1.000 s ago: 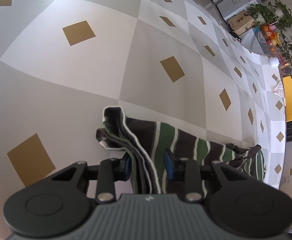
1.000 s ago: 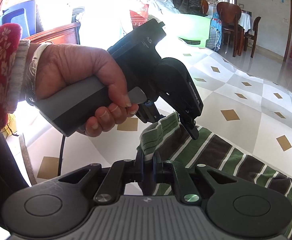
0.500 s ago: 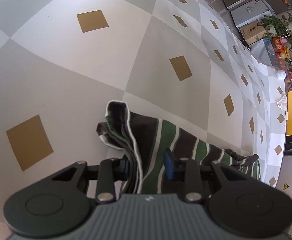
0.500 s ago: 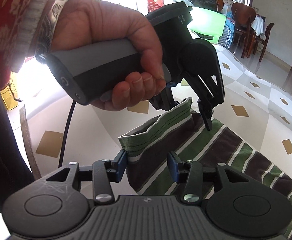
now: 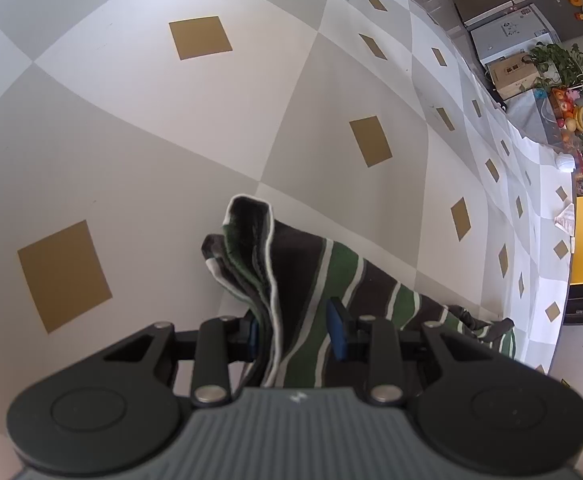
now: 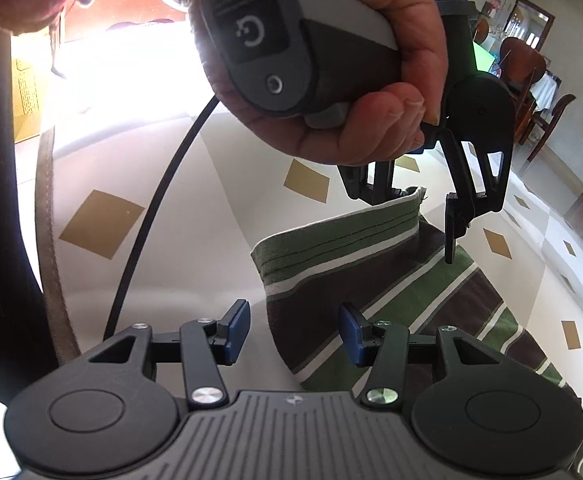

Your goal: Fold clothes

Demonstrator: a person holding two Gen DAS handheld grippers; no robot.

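Now our right gripper (image 6: 293, 332) stands with its blue pads apart; its jaws have just been opening, and the corner of the striped garment (image 6: 371, 280) sits between them untouched, so we judge it released to settle on the checked tablecloth (image 6: 231, 216). Just beyond and above it, our left hand (image 6: 371, 92) holds the left gripper (image 5: 297, 330), which hangs point-down over the same edge. From its own camera, bunched layers of the cloth lie between the pads, yet whether both pads press on it we cannot tell; we judge this hold keeps the fold lifted. Further out the garment trails away across the table. Its far end is crumpled and cut off by the frame, and the left-hand pad is half hidden behind folds.
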